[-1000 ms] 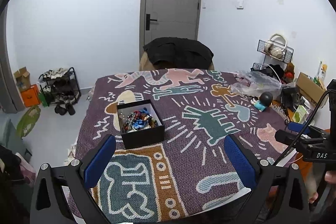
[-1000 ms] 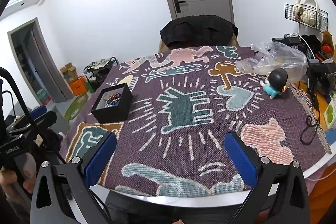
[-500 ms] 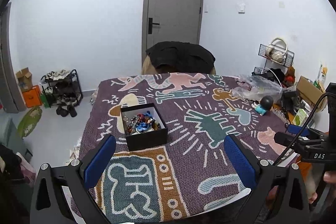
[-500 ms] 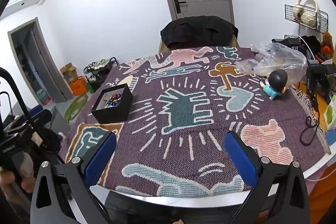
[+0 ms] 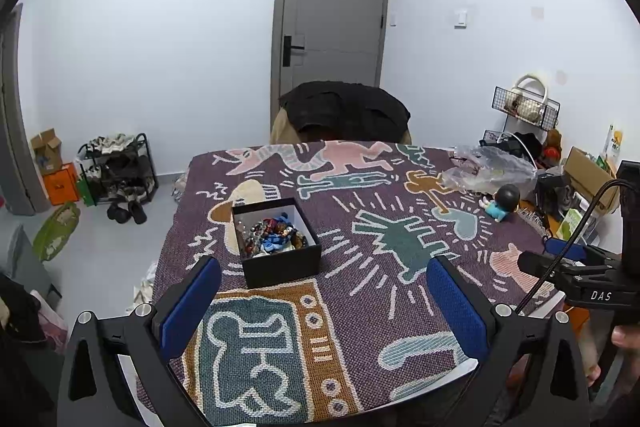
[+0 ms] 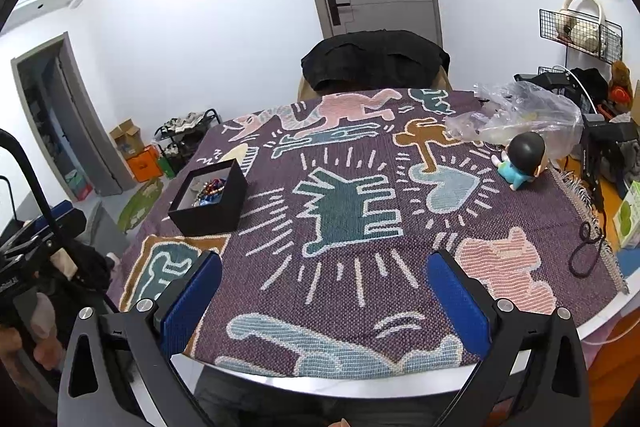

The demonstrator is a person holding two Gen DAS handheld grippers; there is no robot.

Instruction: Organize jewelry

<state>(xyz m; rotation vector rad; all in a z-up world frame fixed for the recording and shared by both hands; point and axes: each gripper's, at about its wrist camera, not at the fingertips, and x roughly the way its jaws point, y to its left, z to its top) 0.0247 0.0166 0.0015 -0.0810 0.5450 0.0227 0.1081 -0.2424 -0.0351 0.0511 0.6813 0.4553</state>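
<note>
My left tool is wide, empty; black jewelry box just ahead, slightly left. Right tool wide, farther off.

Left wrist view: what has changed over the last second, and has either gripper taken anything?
The left gripper pulled back and tilted up: the black box sits farther off and lower in its view, with more door and wall showing. In the right view it drew away to the left. Nothing was gripped; both stay open. The right gripper, box, jewelry and figurine stayed put.
</note>
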